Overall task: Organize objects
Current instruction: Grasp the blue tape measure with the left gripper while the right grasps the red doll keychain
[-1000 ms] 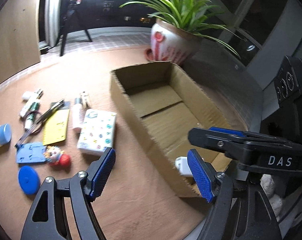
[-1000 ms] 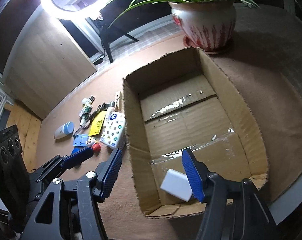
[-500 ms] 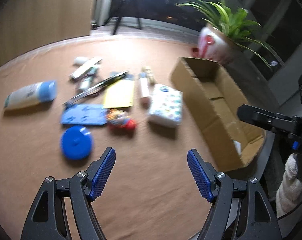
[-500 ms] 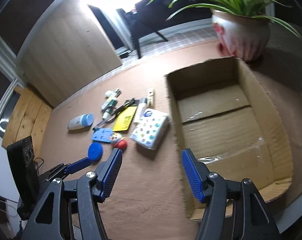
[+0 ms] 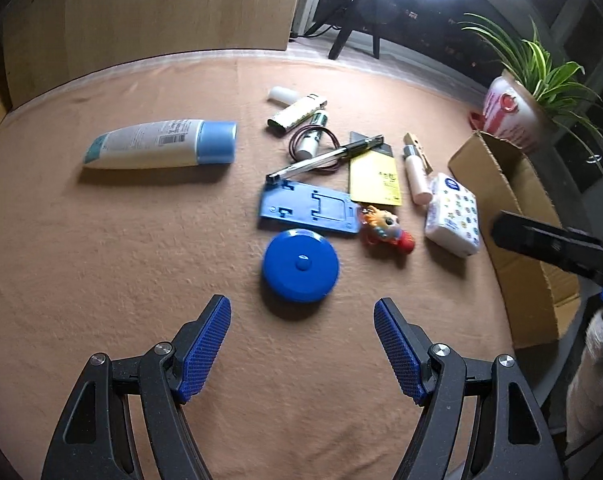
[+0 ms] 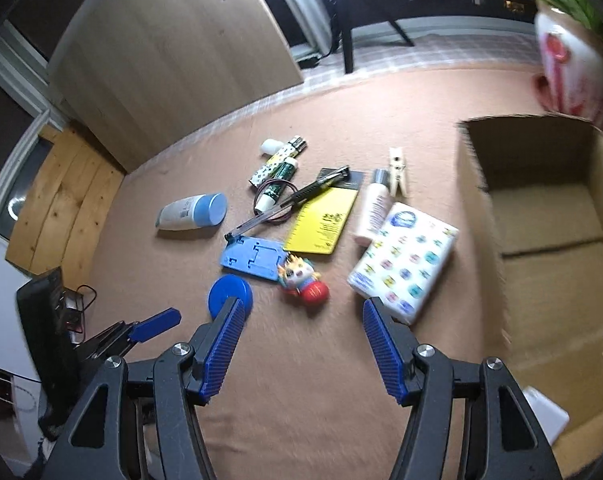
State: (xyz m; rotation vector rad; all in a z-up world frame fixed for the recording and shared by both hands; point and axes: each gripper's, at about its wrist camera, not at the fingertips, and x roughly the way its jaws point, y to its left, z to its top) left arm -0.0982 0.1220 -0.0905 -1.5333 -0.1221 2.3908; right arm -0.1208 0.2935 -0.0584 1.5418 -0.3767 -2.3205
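Tan felt-like cloth is covering the table (image 5: 101, 264), and two black hand-held grippers with ribbed blue pads are hanging over it, both angled downward.

The left gripper (image 5: 302, 344) is standing released, jaws spread wide with nothing between them. Just ahead of its fingertips a round blue plastic disc (image 5: 300, 266) is lying flat. Beyond the disc are lying a flat blue plastic stand (image 5: 307, 211), a small orange-and-red toy figure (image 5: 385, 230), a yellow card (image 5: 375, 178), a black pen (image 5: 325, 158) and a white tube with a pale blue cap (image 5: 161, 145) further off to the left.

The right gripper (image 6: 301, 344) is also released and gripping nothing. A white tissue pack printed with small coloured patterns (image 6: 405, 258) is lying just ahead of its right pad. To the right of that gripper an open brown cardboard box (image 6: 549, 248) is standing, with a white block (image 6: 545, 412) in its near corner.
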